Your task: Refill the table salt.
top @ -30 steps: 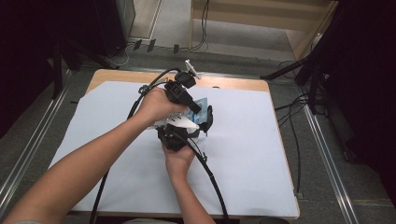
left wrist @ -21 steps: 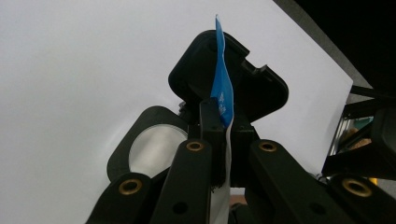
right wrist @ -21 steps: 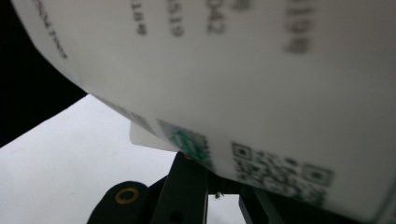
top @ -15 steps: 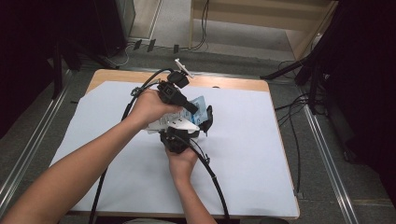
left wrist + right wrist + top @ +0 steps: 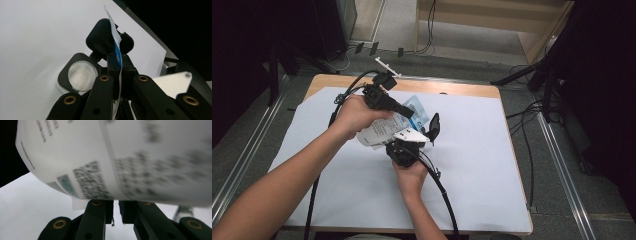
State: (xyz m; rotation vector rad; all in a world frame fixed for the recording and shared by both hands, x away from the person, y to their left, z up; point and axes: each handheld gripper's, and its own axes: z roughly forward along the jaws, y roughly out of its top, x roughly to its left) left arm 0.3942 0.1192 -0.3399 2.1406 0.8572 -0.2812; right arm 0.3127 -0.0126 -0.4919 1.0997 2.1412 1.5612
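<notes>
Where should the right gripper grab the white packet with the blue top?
Probably the bottom edge of the packet, coming from below. The packet is thin and flat, hanging just above the right gripper, whose jaws have just opened a little with nothing between them. The left gripper already pinches the blue end, so the opposite edge is free.

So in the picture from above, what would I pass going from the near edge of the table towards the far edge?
Near to far: the right hand → the right gripper → the printed packet held between both tools → the left gripper → the bare wooden table edge.
</notes>
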